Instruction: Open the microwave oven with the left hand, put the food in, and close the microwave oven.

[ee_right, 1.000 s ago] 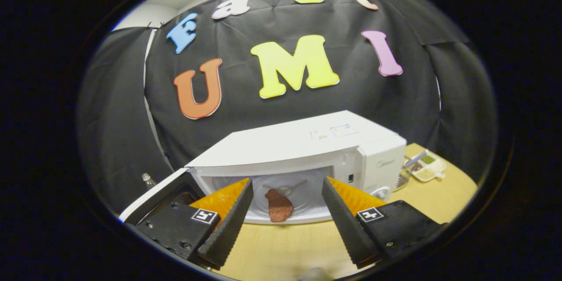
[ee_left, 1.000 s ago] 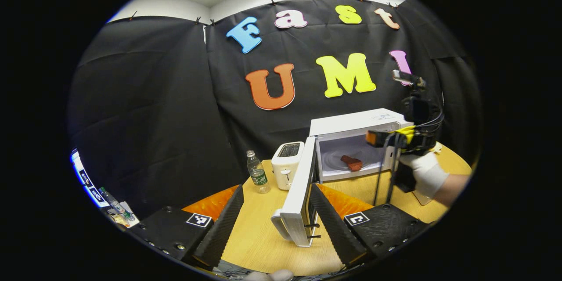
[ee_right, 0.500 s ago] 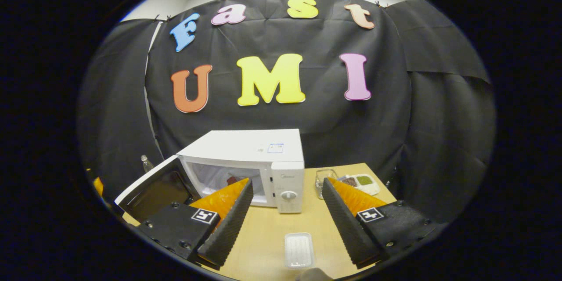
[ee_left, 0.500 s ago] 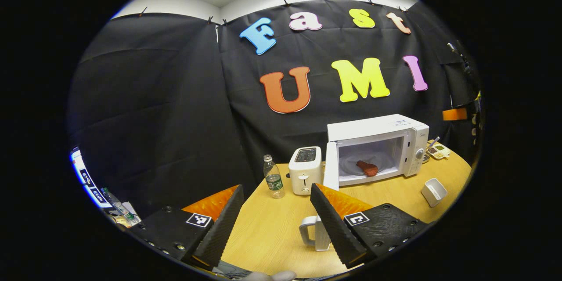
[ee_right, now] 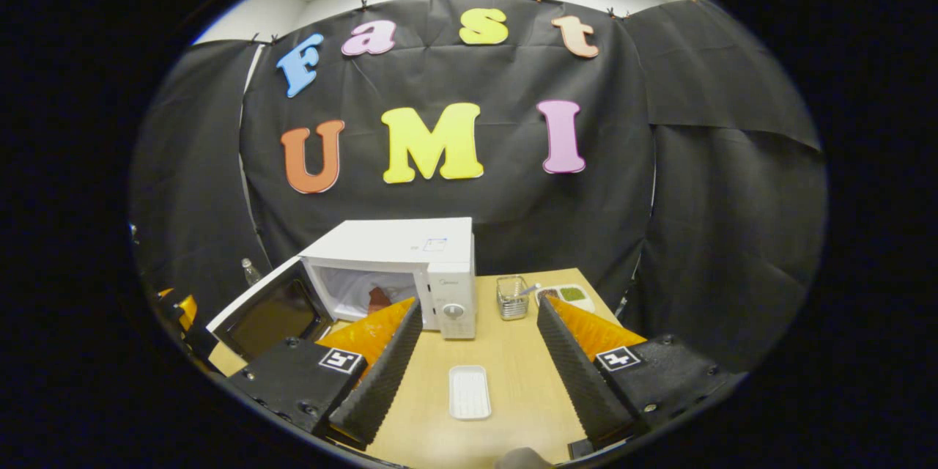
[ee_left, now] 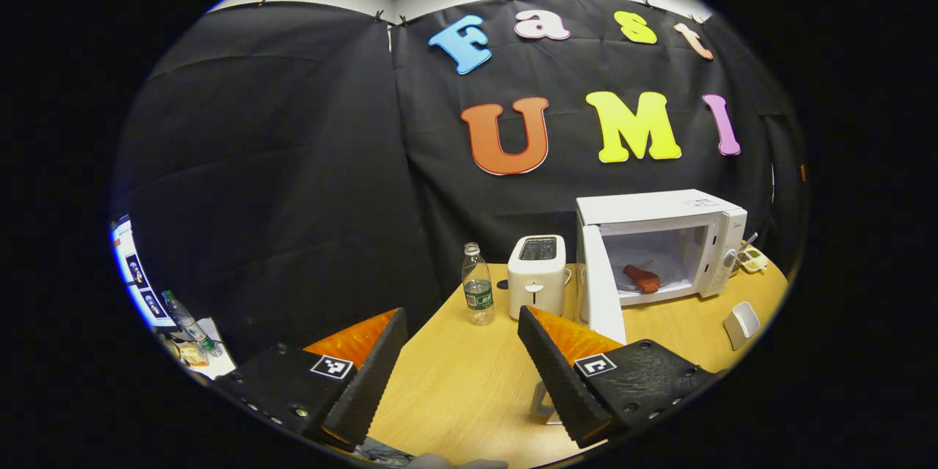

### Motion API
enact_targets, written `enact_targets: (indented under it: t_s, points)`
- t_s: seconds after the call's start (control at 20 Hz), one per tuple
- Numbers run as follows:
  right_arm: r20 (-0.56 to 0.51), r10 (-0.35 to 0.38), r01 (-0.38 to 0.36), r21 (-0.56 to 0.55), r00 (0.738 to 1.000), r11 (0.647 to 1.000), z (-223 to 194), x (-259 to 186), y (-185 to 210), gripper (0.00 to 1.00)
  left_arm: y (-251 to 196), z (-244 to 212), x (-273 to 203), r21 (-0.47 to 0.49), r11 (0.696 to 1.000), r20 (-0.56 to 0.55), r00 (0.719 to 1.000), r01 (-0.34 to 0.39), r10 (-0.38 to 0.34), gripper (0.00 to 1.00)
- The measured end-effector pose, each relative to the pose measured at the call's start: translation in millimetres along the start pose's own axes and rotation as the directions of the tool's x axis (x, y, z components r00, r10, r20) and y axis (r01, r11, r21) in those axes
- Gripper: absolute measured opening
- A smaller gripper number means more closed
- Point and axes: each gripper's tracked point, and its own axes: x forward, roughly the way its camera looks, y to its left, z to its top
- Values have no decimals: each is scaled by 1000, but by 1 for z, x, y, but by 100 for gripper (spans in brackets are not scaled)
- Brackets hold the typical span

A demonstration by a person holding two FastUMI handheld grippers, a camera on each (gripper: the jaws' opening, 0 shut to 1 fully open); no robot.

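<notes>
The white microwave stands at the back of the wooden table with its door swung wide open, edge-on in the left gripper view. A red-brown piece of food lies on the plate inside. My left gripper is open and holds nothing; the door's handle pokes out just behind its right finger. In the right gripper view the microwave, its open door and the food sit ahead to the left. My right gripper is open, well back from the oven.
A white toaster and a water bottle stand left of the door. A white tray lies on the table between the right fingers. A wire basket and a small dish sit right of the microwave.
My right gripper has pulled back out of the microwave and away, leaving the food inside. The left gripper has drawn back, and the open door has slid right of its fingers.
</notes>
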Motion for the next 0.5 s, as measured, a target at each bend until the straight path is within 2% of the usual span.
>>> enact_targets:
  t_s: [0.05, 0.1, 0.15, 0.25, 0.3, 0.35, 0.4, 0.5]
  points:
    - [-2, -3, 3, 9, 1000, 1000, 0, -1, -2, 92, -2, -2, 2, 0, 1000, -2, 1000, 13, -13, 94]
    - [-6, -7, 7, 14, 1000, 1000, -1, -3, -4, 92, -1, -6, 1, -1, 1000, -12, 1000, 13, -13, 82]
    - [-9, -8, 8, 19, 1000, 1000, -1, -4, -4, 92, -6, -11, 5, 0, 999, -10, 999, 45, -45, 70]
    - [-14, -7, 8, 23, 1000, 1000, -2, -4, -5, 92, 2, -23, 14, 25, 999, 5, 1000, 21, -21, 23]
    - [-17, -9, 9, 20, 1000, 1000, -3, -5, -6, 92, 2, -38, 18, 23, 999, -42, 998, 37, -36, 0]
    - [-19, -9, 9, 15, 1000, 1000, -2, -5, -6, 92, 1, -50, 20, 5, 999, -55, 998, 45, -44, 10]
    - [-17, -17, 17, 10, 1000, 1000, -2, -5, -9, 92, -1, -57, 23, -14, 998, -50, 997, 57, -58, 0]
    - [-30, -28, 28, 12, 999, 1000, -5, -6, -13, 92, -3, -74, 31, -36, 997, -79, 995, 61, -64, 0]
